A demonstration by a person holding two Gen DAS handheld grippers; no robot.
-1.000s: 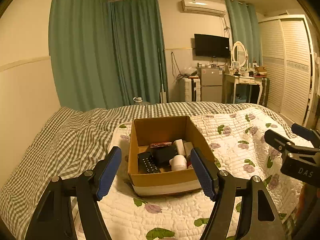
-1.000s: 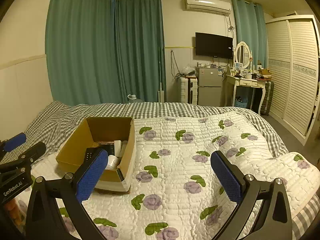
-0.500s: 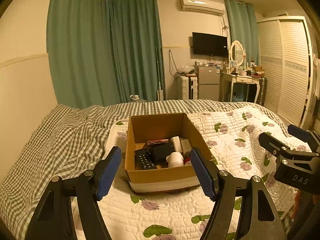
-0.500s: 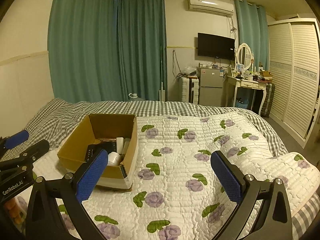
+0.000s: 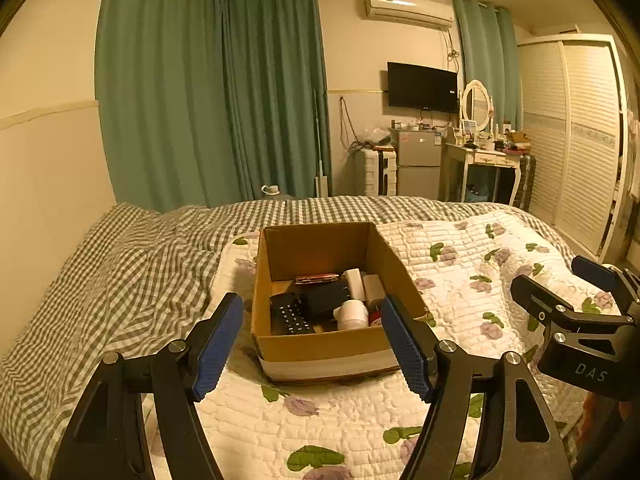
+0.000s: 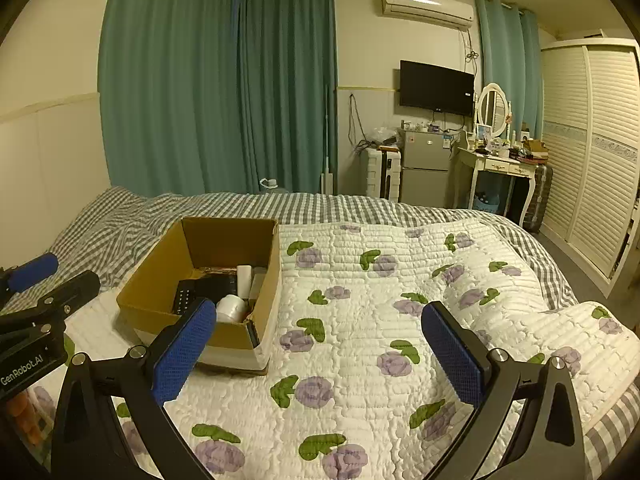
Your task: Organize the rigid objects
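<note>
An open cardboard box sits on the floral quilt. Inside lie a black remote, a black block, a white roll, white cylinders and a reddish flat item. My left gripper is open and empty, held above the quilt just in front of the box. My right gripper is open and empty, over the quilt to the right of the box. Each gripper shows at the edge of the other's view.
The white floral quilt covers the bed over a grey checked sheet. Green curtains hang behind. A small fridge, a dressing table and a louvred wardrobe stand beyond the bed.
Both views have shifted slightly; the box sits a little lower and nearer in the left wrist view. Both grippers stay open and empty.
</note>
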